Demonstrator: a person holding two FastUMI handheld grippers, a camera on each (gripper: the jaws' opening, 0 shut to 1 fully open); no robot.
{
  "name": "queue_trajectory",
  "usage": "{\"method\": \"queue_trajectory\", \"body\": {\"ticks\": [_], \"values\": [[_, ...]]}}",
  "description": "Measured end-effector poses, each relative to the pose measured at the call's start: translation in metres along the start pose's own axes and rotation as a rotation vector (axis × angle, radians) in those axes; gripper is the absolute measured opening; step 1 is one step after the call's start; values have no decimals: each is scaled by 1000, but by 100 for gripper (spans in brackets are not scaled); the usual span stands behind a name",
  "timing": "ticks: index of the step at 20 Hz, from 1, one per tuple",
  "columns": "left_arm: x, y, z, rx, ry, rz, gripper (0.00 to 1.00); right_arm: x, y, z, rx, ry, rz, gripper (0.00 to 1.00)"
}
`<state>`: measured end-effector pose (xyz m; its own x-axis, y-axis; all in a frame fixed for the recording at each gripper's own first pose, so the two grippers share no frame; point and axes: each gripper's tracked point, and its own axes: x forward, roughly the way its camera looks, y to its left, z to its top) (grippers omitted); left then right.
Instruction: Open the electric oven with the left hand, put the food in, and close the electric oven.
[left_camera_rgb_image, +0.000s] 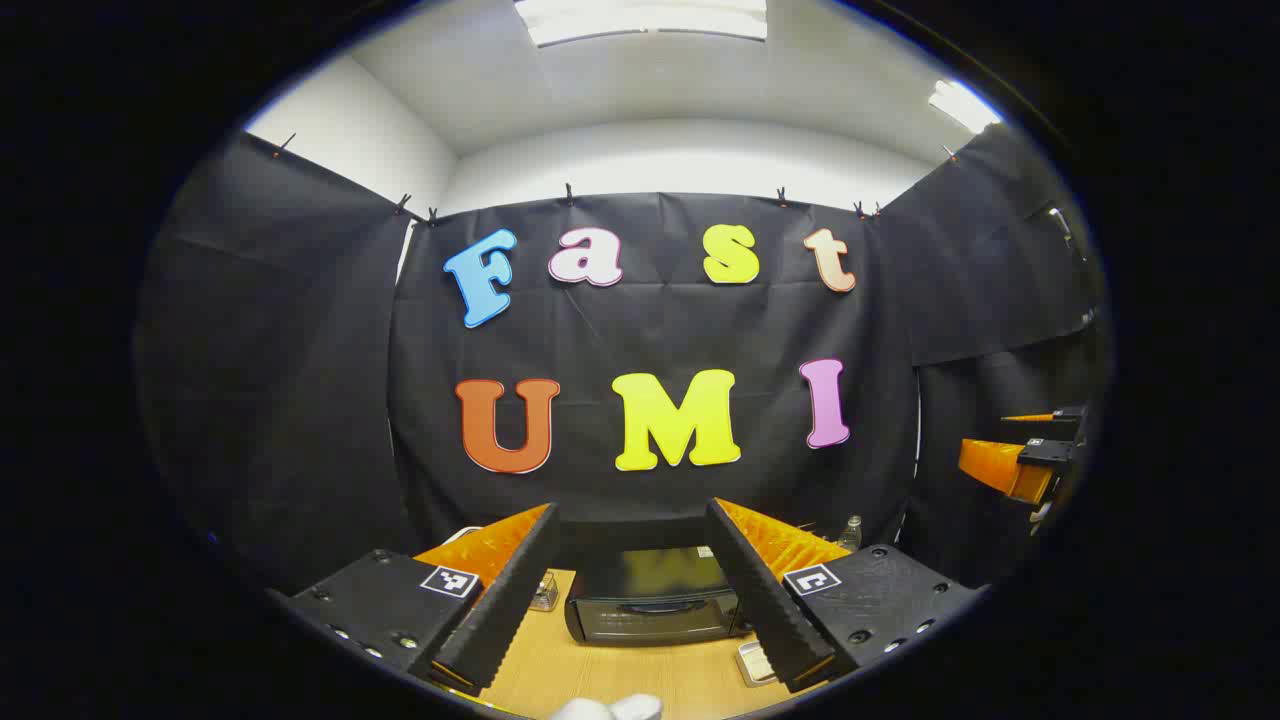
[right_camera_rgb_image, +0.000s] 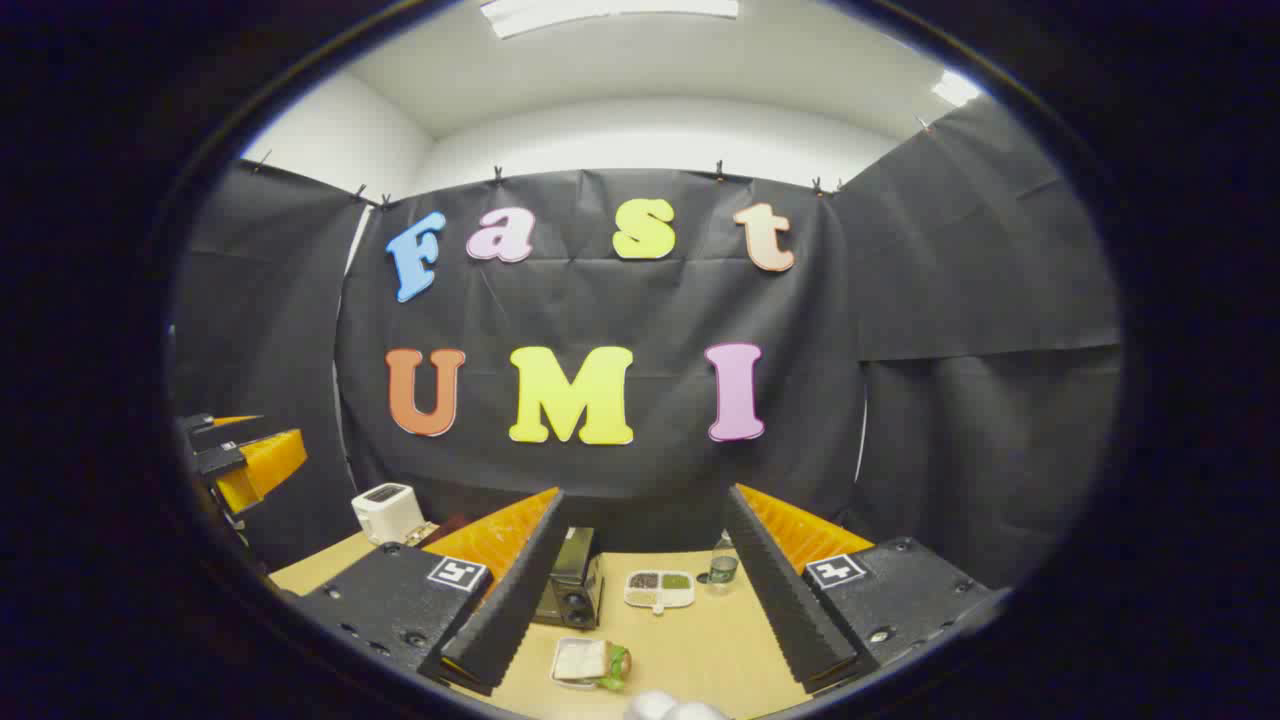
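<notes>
I hold both grippers up over a light wooden table (right_camera_rgb_image: 700, 640) in a booth hung with black cloth (left_camera_rgb_image: 660, 330), pinned along the top with small clips. Above the cloth the wall and ceiling are white, and a long ceiling light (left_camera_rgb_image: 640, 18) glows overhead.

My left gripper (left_camera_rgb_image: 637, 590) is spread wide with nothing between its fingers. Straight ahead of it, framed in the gap, sits the electric oven (left_camera_rgb_image: 650, 605), dark, door closed, handle across the front. A small tray (left_camera_rgb_image: 755, 662) lies on the table just beside the oven, close to this gripper's right finger, and a small clear container (left_camera_rgb_image: 545, 592) sits on the oven's other side. A bottle (left_camera_rgb_image: 851, 532) stands farther back to the right. Far off to the right I see my other gripper.

My right gripper (right_camera_rgb_image: 640, 600) is also wide open and grips nothing. Ahead and low between its fingers lies the food (right_camera_rgb_image: 585, 662), a pale slab with something green at its edge on a small tray. Beyond it sits a white divided dish (right_camera_rgb_image: 658, 588) with dark and green fillings, with a bottle (right_camera_rgb_image: 723, 565) just to its right. The oven (right_camera_rgb_image: 572, 590) shows side-on by this gripper's left finger. A white toaster (right_camera_rgb_image: 388, 510) stands farther left on the table.
</notes>
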<state>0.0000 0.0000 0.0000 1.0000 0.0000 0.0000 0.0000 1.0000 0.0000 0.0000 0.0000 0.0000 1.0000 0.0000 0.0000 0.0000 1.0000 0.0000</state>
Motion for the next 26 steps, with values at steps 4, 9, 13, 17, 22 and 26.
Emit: {"method": "queue_trajectory", "body": {"ticks": [4,9,13,17,22,26], "values": [[4,2,0,8,-1,10,95,3,-2,0,-3,-4,-2,97],[5,5,-4,13,7,21,95,6,-6,-5,-4,5,-7,97],[8,4,-4,27,-1,20,95,9,-8,-8,-6,8,-12,97],[18,4,-16,47,6,28,95,10,-9,-11,-13,6,-3,97],[35,-6,-55,23,40,16,95,8,-21,-15,-2,-8,-9,97],[59,-19,-91,9,66,-4,95,2,-38,-20,-19,-10,-26,97]]}}
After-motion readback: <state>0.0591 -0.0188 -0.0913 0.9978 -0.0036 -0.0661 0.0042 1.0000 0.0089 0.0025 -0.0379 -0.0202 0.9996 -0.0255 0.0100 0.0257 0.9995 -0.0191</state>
